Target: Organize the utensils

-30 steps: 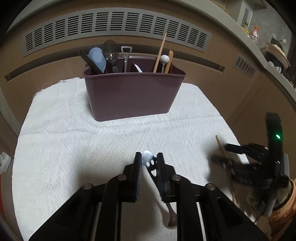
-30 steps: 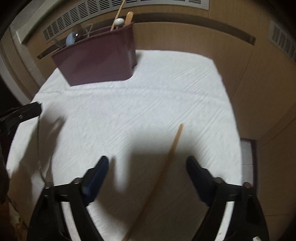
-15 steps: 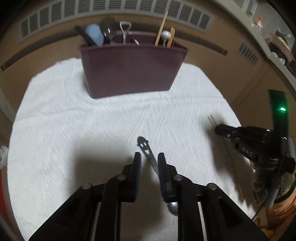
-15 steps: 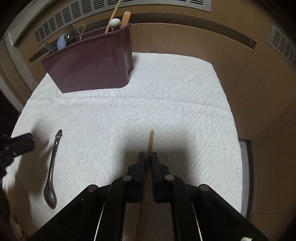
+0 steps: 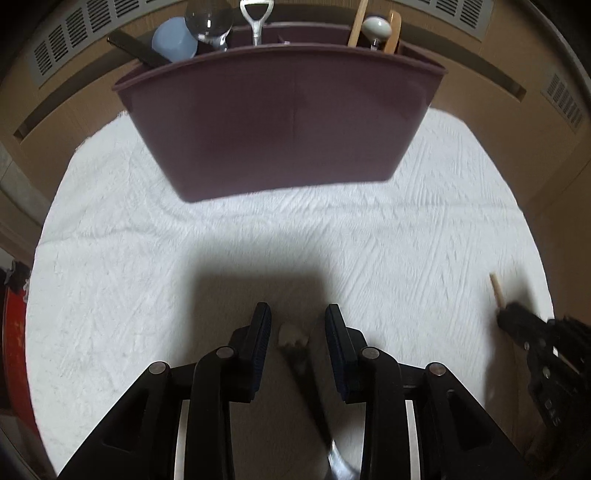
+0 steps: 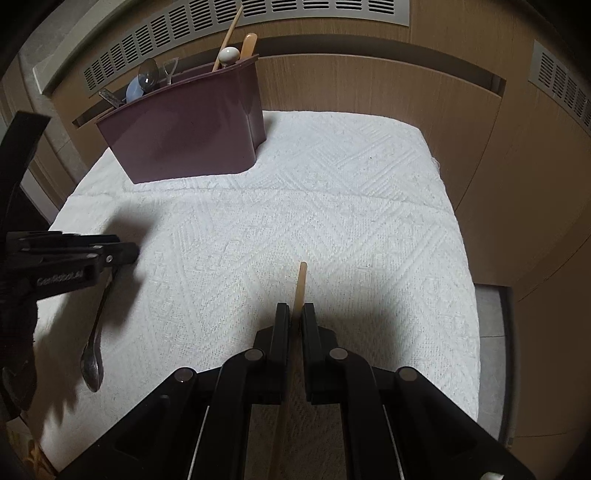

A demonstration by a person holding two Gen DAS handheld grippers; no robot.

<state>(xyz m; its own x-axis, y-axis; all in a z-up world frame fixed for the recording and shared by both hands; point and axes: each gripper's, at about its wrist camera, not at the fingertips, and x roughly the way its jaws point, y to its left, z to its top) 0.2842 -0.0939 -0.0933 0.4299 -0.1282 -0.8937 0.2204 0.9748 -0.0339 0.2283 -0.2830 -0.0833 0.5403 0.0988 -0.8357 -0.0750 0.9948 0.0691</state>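
Note:
A maroon utensil caddy (image 5: pixel 280 122) stands at the back of the white cloth, also in the right wrist view (image 6: pixel 184 129); it holds several utensils. My left gripper (image 5: pixel 297 332) is open, its jaws apart either side of a metal spoon's blurred handle (image 5: pixel 295 347). In the right wrist view the spoon (image 6: pixel 94 347) lies on the cloth under the left gripper (image 6: pixel 122 253). My right gripper (image 6: pixel 295 317) is shut on a wooden chopstick (image 6: pixel 300 284), whose tip sticks out forward; the chopstick also shows in the left wrist view (image 5: pixel 495 286).
The white textured cloth (image 6: pixel 314 206) covers the table. Wooden cabinet panels with vent grilles (image 6: pixel 258 14) stand behind. The table's right edge drops to the floor (image 6: pixel 491 332).
My left gripper's jaws have opened and moved forward toward the caddy, and the spoon has dropped lower between them. My right gripper stays shut on the chopstick.

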